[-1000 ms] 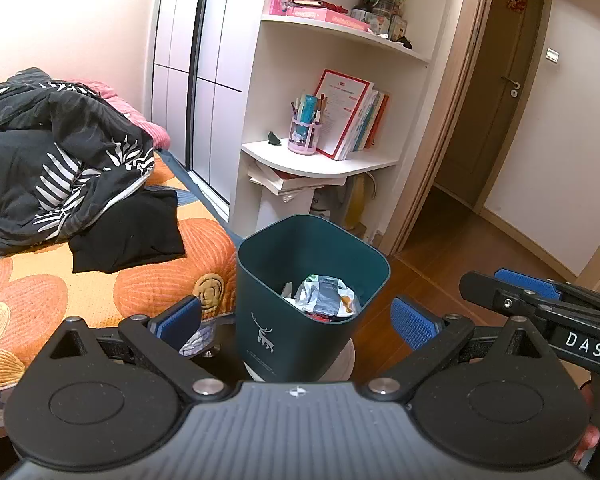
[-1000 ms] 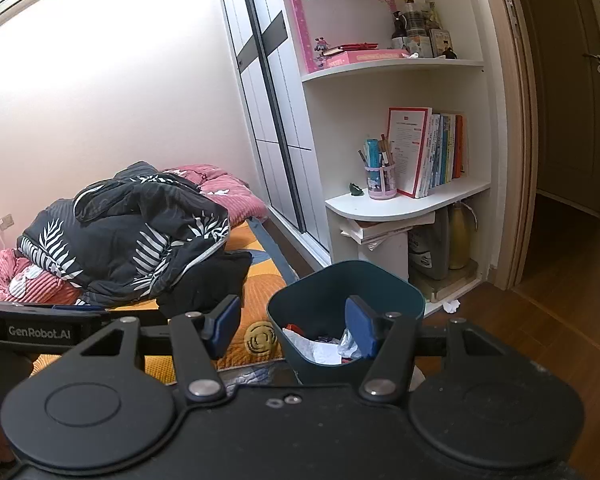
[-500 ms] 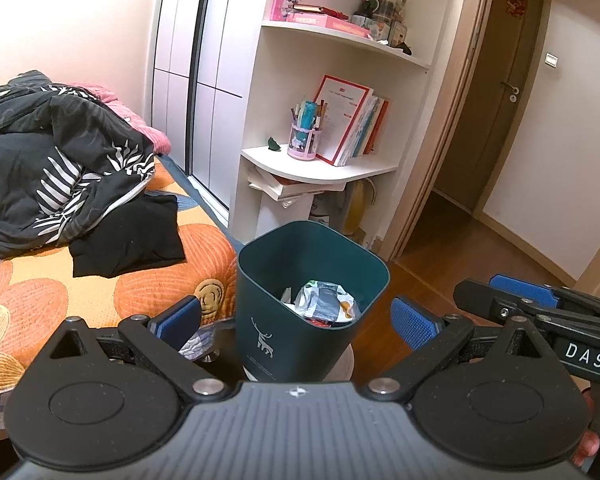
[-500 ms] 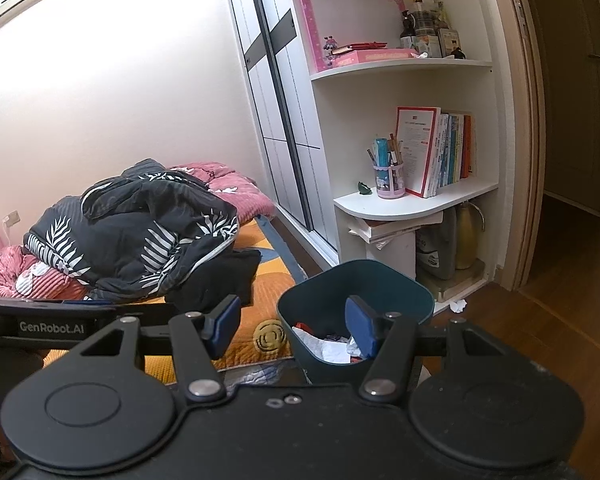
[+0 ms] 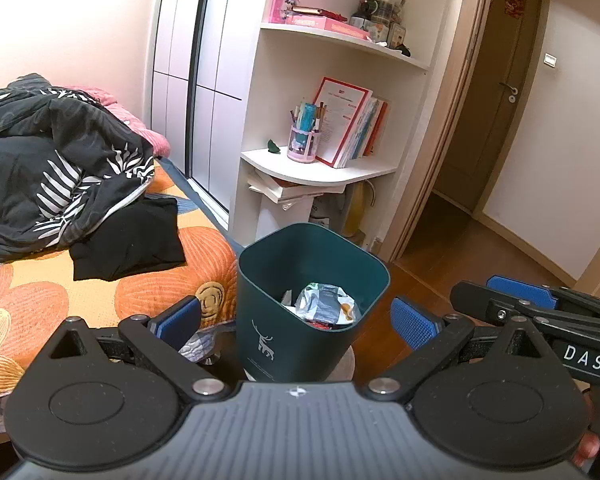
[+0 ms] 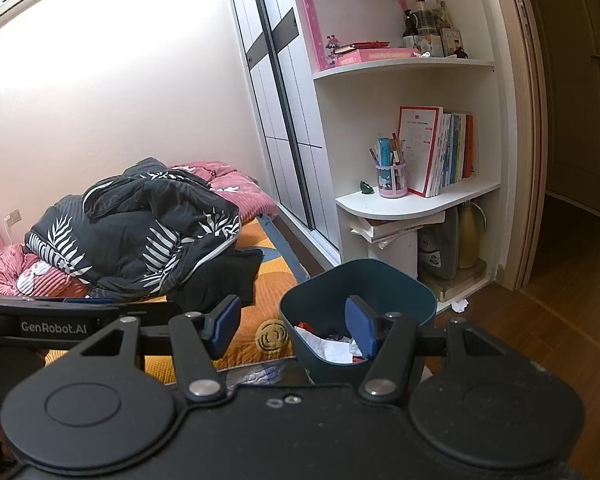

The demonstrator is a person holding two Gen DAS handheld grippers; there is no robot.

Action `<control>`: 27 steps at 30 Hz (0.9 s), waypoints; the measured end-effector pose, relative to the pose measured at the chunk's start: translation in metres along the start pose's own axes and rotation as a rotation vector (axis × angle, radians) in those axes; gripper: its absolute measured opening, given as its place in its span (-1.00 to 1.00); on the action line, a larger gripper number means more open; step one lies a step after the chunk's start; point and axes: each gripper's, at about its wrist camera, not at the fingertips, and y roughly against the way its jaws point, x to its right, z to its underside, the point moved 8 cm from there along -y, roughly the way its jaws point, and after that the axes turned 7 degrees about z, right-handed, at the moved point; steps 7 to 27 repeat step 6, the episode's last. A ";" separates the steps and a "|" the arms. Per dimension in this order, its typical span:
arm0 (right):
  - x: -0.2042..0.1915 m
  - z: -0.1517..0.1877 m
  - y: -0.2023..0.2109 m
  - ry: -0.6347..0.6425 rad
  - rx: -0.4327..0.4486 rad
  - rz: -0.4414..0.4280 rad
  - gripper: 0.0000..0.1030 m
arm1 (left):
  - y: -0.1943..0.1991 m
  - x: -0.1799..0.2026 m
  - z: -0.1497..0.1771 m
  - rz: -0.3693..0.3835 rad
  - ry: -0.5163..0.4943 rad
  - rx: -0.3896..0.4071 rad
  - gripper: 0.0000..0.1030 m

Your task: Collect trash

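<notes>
Teal trash bin between left gripper's wide-spread fingers, right gripper spread, both empty

I read two markings only. "DAS" stands in white on the right gripper, seen from my left camera. "GenRobot.AI" stands in white on the left gripper, seen from my right camera. Book covers are illegible.

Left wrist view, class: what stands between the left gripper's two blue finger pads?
The dark green trash bin, open-topped with crumpled wrappers inside, stands between the open left gripper pads, apparently touching neither.
</notes>
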 end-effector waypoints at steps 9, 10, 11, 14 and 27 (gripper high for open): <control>-0.001 0.000 -0.001 0.002 -0.001 0.001 0.13 | 0.000 -0.003 0.001 0.004 0.015 -0.007 0.98; -0.001 0.000 -0.001 0.002 -0.001 0.001 0.13 | 0.000 -0.003 0.001 0.004 0.015 -0.007 0.98; -0.001 0.000 -0.001 0.002 -0.001 0.001 0.13 | 0.000 -0.003 0.001 0.004 0.015 -0.007 0.98; -0.001 0.000 -0.001 0.002 -0.001 0.001 0.13 | 0.000 -0.003 0.001 0.004 0.015 -0.007 0.98; -0.001 0.000 -0.001 0.002 -0.001 0.001 0.13 | 0.000 -0.003 0.001 0.004 0.015 -0.007 0.98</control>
